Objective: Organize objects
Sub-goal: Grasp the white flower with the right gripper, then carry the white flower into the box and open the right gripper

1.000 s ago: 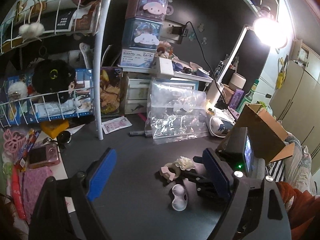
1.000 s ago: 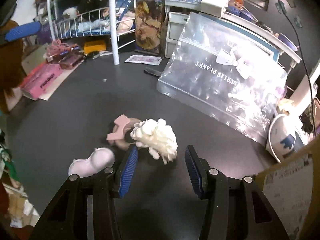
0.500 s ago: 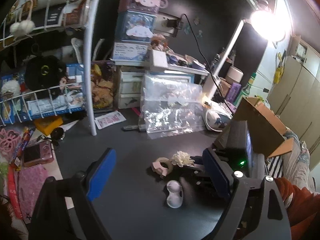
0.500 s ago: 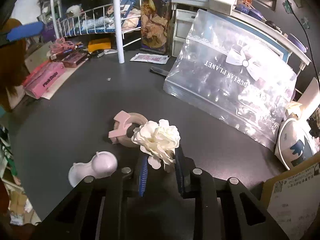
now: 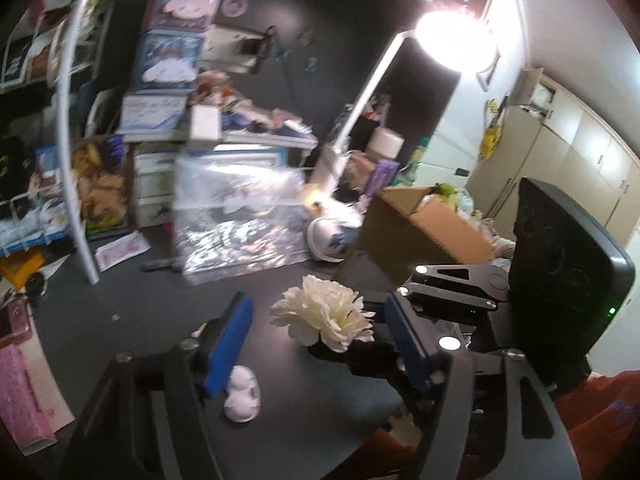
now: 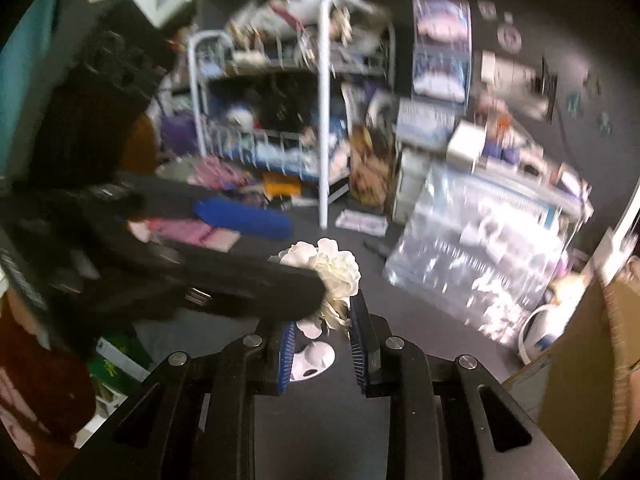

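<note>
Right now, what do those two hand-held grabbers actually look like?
Both are black plastic frames with triangular cut-outs and silver screws. The left gripper and right gripper each end in two fingers faced with ribbed blue pads. An orange-red sleeve shows behind.

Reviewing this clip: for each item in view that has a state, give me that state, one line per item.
white fabric flower: lifted off the desk, clamped at its base by the right gripper.
right gripper: shut on the flower.
left gripper: open, holding nothing, fingers either side of the flower.
white two-lobed piece: lying on the dark desk, untouched.
desk lamp: switched on.
cardboard box: open at the top.
</note>
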The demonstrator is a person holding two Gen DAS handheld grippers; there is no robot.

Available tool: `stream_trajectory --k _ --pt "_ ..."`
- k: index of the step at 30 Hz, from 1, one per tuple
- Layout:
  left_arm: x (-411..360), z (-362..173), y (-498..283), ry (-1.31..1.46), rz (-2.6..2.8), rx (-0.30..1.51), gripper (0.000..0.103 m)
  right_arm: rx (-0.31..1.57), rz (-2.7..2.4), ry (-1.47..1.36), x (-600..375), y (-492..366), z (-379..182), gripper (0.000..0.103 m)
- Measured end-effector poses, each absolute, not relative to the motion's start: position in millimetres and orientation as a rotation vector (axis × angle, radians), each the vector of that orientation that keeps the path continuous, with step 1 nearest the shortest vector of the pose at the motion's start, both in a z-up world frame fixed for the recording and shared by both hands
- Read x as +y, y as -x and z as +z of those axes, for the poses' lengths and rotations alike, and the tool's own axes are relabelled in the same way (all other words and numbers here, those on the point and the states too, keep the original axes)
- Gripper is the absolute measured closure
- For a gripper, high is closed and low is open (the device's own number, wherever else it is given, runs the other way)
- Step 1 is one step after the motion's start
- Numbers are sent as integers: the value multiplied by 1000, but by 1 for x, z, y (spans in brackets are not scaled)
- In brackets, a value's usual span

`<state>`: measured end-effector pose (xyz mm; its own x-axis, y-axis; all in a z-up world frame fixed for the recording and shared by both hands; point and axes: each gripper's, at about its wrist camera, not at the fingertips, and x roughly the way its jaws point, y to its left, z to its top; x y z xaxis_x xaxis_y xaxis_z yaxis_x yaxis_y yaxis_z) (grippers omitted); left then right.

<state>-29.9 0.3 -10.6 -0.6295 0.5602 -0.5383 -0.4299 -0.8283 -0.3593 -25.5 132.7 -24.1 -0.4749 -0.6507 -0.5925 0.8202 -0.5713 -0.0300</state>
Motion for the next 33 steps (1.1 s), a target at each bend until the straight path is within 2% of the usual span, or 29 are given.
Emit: stream_trajectory --k 2,6,11,20,31,32,33 --pt "12 -3 31 871 2388 -265 55 407 -2116 -631 139 20 -14 84" --pt "33 12 34 842 2369 -240 63 415 -2148 -586 159 18 0 84" --pt "72 30 40 823 2348 -166 67 428 -2188 -566 191 23 16 84" --pt "155 45 77 837 2240 -72 67 361 -2299 -595 262 46 30 84" --pt "223 22 116 957 2144 8 67 315 -2385 -775 324 81 7 82" --pt "224 22 117 956 2147 14 64 321 -2390 -780 325 82 6 82" --pt "226 22 117 955 2152 15 52 340 -2403 -784 326 82 5 77"
